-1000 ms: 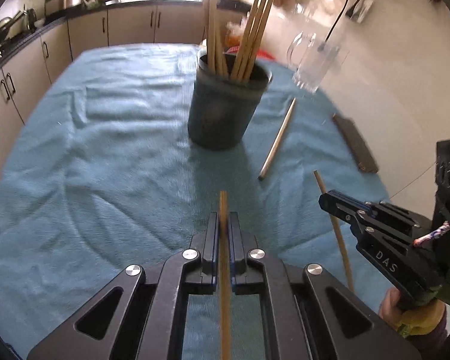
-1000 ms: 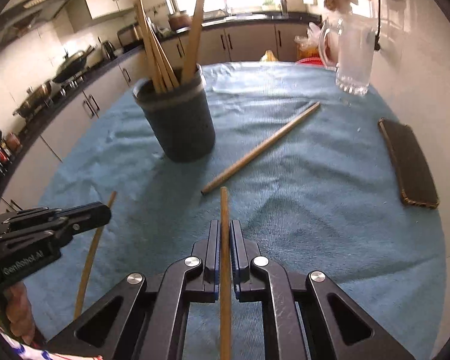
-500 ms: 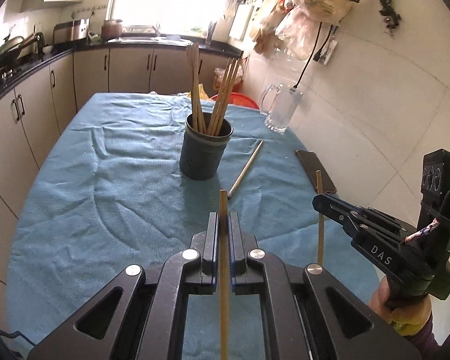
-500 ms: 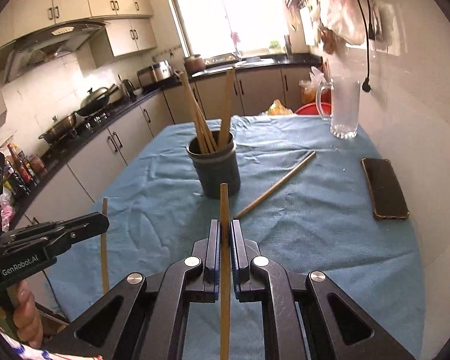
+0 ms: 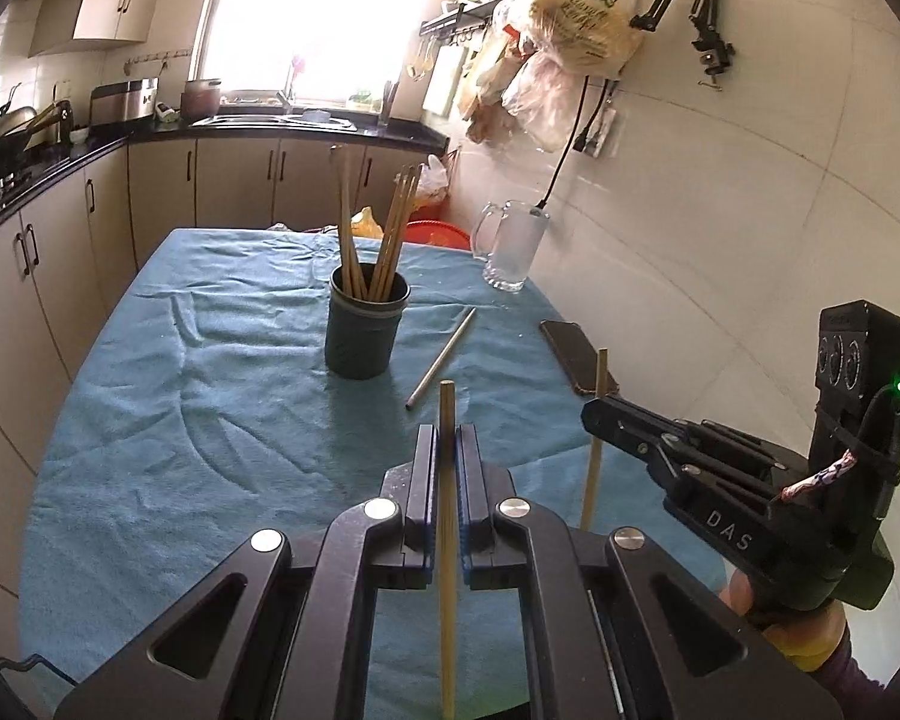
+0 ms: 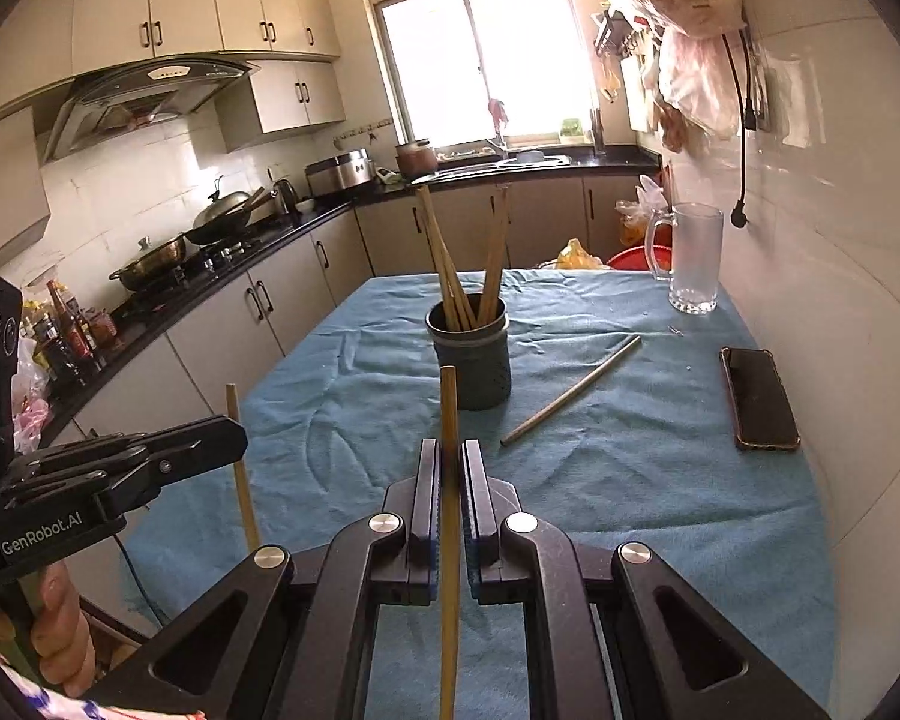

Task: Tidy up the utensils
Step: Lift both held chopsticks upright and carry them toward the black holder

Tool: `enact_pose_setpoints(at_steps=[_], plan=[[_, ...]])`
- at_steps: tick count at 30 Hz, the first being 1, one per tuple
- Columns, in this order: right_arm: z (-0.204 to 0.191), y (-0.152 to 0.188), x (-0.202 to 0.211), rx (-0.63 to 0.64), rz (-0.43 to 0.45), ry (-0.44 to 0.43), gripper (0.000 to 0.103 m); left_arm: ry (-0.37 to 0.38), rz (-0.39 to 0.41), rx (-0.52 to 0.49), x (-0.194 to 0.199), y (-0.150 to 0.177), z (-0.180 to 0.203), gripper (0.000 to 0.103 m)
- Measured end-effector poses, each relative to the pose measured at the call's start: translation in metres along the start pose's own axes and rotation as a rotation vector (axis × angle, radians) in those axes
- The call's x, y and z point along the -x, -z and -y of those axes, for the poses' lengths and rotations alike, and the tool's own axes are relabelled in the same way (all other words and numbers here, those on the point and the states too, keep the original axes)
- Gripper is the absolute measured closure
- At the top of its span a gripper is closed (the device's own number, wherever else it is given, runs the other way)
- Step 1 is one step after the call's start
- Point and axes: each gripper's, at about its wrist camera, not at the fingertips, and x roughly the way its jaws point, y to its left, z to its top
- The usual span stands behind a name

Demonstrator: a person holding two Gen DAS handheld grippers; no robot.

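My left tool is clamped on a wooden chopstick running straight up between its pads, above the blue-cloth worktop. My right tool sits at right, gripping another chopstick upright. Ahead: dark holder full of chopsticks, one loose chopstick just right of it, phone, glass mug.

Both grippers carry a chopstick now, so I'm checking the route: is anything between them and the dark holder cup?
Nothing visible: only bare blue cloth lies before the holder cup; the loose chopstick lies to its right.
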Motion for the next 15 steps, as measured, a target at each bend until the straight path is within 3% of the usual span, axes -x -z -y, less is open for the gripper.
enact_pose_setpoints(at_steps=[15], plan=[[-0.012, -0.012, 0.011, 0.021, 0.044, -0.032, 0.096, 0.017, 0.076, -0.010, 0.028, -0.016, 0.001, 0.098]])
